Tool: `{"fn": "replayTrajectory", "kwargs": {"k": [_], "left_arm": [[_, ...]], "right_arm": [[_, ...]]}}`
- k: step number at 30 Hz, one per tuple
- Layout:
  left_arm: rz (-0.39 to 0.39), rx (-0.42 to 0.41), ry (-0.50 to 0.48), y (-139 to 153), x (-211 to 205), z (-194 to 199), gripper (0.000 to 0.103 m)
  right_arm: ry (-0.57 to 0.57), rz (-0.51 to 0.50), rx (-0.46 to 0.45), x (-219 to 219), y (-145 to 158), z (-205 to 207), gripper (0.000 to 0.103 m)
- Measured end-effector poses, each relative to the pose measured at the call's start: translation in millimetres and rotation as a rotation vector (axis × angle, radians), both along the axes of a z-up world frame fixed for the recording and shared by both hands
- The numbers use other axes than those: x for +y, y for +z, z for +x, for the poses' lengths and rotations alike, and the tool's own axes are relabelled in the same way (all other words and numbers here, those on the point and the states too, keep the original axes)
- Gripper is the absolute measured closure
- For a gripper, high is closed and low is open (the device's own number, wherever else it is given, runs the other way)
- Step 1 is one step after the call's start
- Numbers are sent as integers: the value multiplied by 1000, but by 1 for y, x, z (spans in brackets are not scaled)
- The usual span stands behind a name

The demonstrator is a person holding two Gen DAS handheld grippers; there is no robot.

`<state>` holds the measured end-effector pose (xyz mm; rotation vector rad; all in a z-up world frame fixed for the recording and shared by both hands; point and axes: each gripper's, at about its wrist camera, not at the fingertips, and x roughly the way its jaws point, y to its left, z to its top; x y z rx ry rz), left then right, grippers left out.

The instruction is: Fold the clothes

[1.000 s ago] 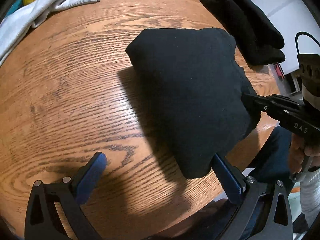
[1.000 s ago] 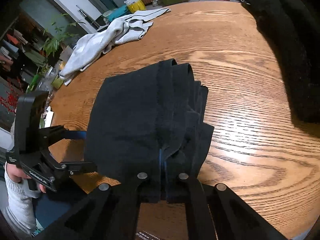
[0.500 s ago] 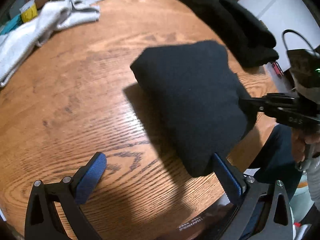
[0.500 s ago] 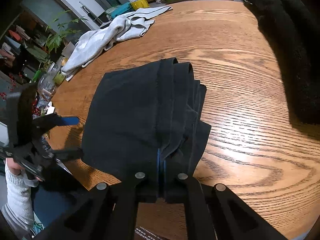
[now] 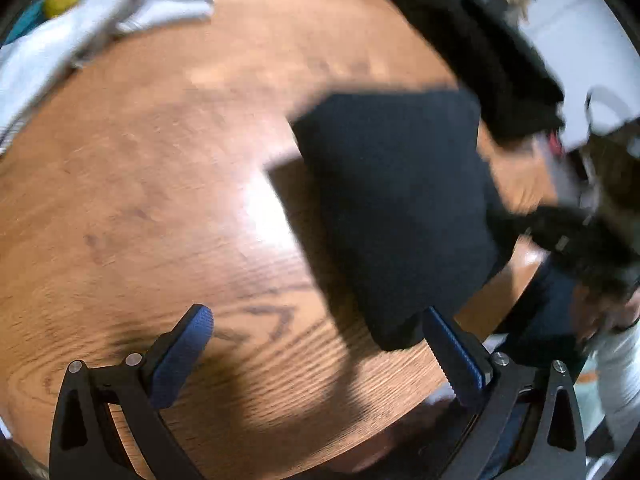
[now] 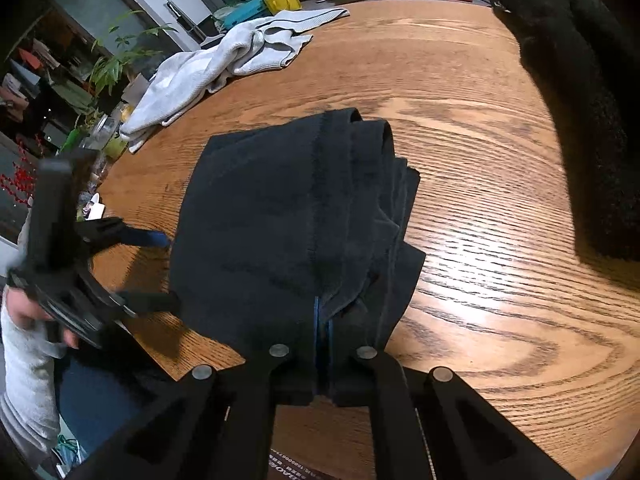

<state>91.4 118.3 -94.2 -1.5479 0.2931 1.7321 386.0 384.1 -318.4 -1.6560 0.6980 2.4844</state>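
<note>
Black garment (image 6: 288, 220) in right tool (image 6: 322, 332)

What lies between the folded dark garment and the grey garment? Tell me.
Only bare wooden table separates the folded dark garment from the grey garment, in the right wrist view.

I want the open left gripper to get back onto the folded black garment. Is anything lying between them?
Nothing visible: only bare wooden table lies between the left gripper and the folded black garment, whose near corner sits beside one finger. The right gripper pinches another edge.
</note>
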Motion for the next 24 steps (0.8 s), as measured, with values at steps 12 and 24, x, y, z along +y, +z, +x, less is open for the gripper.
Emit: {"fn": "replayTrajectory", "kwargs": {"k": [12, 24], "left_arm": [[-118, 138, 97, -28, 58, -29, 0], [-113, 60, 178, 22, 37, -63, 0]], "right_arm": [[6, -16, 6, 4, -3, -2, 101], [-18, 64, 21, 15, 44, 17, 36]]}}
